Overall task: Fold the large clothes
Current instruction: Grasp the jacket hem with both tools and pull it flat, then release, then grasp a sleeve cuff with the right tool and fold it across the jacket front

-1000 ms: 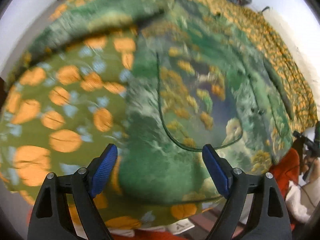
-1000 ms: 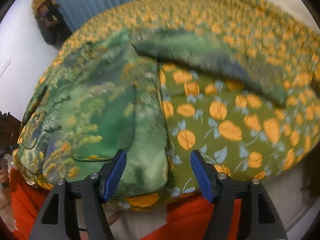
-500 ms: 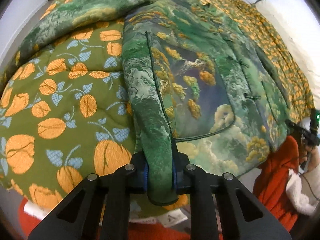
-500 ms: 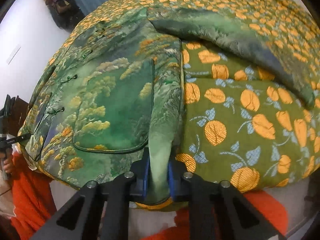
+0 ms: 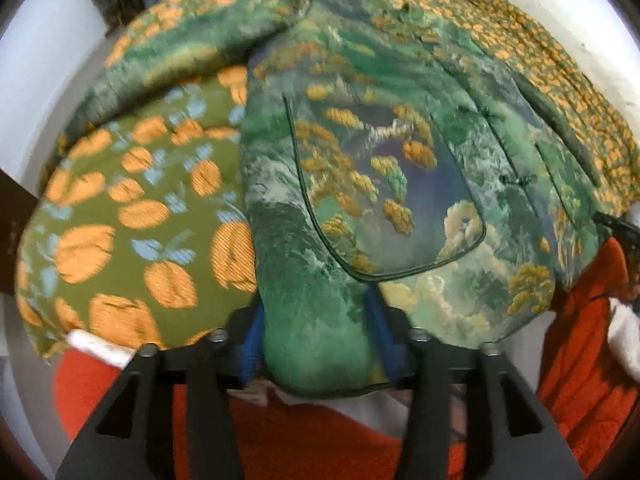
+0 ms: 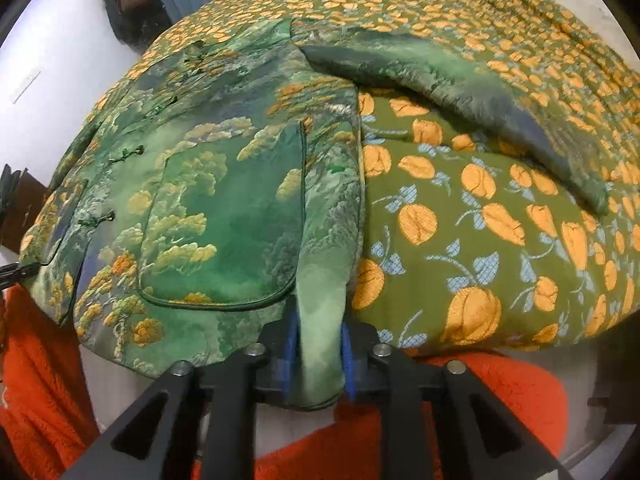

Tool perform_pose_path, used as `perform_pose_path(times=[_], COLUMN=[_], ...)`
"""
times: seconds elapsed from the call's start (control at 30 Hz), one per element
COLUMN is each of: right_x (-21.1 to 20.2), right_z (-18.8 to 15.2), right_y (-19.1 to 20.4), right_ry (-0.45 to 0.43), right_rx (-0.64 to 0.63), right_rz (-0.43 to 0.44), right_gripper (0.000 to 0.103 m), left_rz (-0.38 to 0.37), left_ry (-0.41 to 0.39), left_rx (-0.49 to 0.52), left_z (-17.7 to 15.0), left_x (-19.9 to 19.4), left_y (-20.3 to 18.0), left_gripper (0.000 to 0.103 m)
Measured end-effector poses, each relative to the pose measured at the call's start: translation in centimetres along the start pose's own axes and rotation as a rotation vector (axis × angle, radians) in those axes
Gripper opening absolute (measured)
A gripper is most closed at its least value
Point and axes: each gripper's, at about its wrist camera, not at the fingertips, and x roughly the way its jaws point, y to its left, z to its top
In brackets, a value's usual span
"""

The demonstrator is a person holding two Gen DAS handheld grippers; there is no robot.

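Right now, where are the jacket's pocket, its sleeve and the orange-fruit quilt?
pocket (image 6: 224, 236): right wrist view, middle of the patch.
sleeve (image 6: 452, 80): right wrist view, its middle, lying across the quilt.
orange-fruit quilt (image 5: 132, 216): left wrist view, bare part left of the jacket.

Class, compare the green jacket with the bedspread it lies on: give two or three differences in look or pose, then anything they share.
The green jacket carries a woven landscape of clouds and trees; the bedspread repeats orange fruit with pale blue leaves on olive. The jacket has knot buttons and piped pockets; the bedspread has neither. The jacket's hem corners sit between the left tongs and the right tongs, whose jaws have just been opening; the bedspread lies ungripped. Both are green patterned textiles.
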Motion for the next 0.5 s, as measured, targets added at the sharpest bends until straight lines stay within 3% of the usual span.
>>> perform_pose_path(times=[0.03, 0.1, 0.17, 0.2, 0.27, 0.5], right_x=[-0.7, -2.3, -3.9, -4.5, -5.9, -8.1], right_z=[0.1, 0.1, 0.2, 0.3, 0.7, 2.4], right_y=[0.1, 0.1, 0.4, 0.6, 1.1, 1.4], right_ry=[-0.027, -0.074, -0.117, -0.138, -0.191, -0.310], right_rx=[-0.001, -0.004, -0.017, -0.026, -0.047, -0.022], right_rz=[0.000, -0.008, -0.037, -0.051, -0.082, -0.095], right_gripper=[0.045, 0.049, 0.058, 0.060, 0.061, 0.074], left_rz=[0.011, 0.034, 0.061, 0.079, 0.117, 0.107], left_ry=[-0.035, -0.126, -0.235, -0.296, -0.396, -0.502], left_rx=[0.002, 0.001, 0.001, 0.000, 0.001, 0.043], left_z=[0.2, 0.9, 1.9, 2.4, 3.3, 6.1], left_x=[-1.0, -3.1, -5.5, -6.7, -8.5, -9.6], left_y=[-0.1, 0.0, -0.5, -0.8, -1.5, -4.4], left_gripper=[0.067, 0.079, 0.099, 0.102, 0.102, 0.103])
